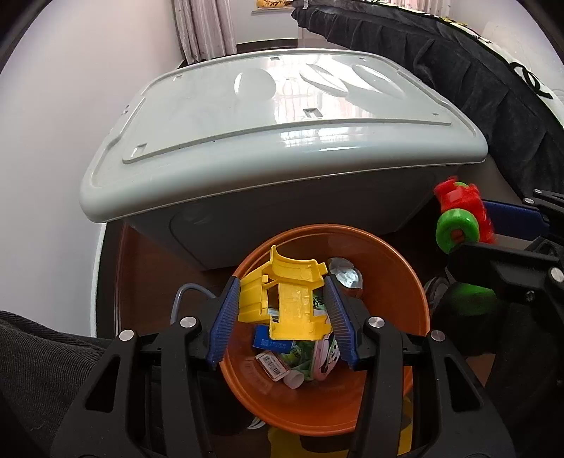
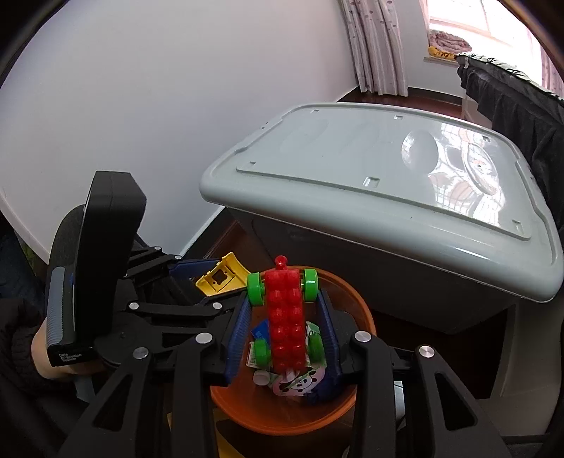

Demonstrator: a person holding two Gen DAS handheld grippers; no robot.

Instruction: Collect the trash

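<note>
Bin: orange bin (image 1: 398,282) sits straight below and ahead of both my hand-held grippers, its mouth open under the fingertips.
Left hand-held gripper: my left hand-held gripper (image 1: 282,310) is clamped on a yellow part (image 1: 285,303), blue pads pressing its two sides; the part hangs over the bin's mouth.
Right hand-held gripper: my right hand-held gripper (image 2: 287,334) grasps a red car (image 2: 283,317) lengthwise between its pads, green wheels sticking out near the pads, the nose knob pointing away from me.
Car's place: over the bin, just right of my left hand-held gripper and level with it.
Yellow part from the right: it shows just left of the car's front wheel, beyond my right pads.
Trash in bin: panda wrapper (image 1: 328,356), blue carton (image 1: 273,341), barcoded box (image 1: 273,364), white cap (image 1: 294,378) and foil piece (image 1: 347,276), all below my fingertips.
Box: grey lidded box (image 1: 282,141) stands just beyond the bin, ahead of both hand-held grippers.
Behind: curtain (image 1: 204,28) and black cloth (image 1: 458,70) farther ahead.
</note>
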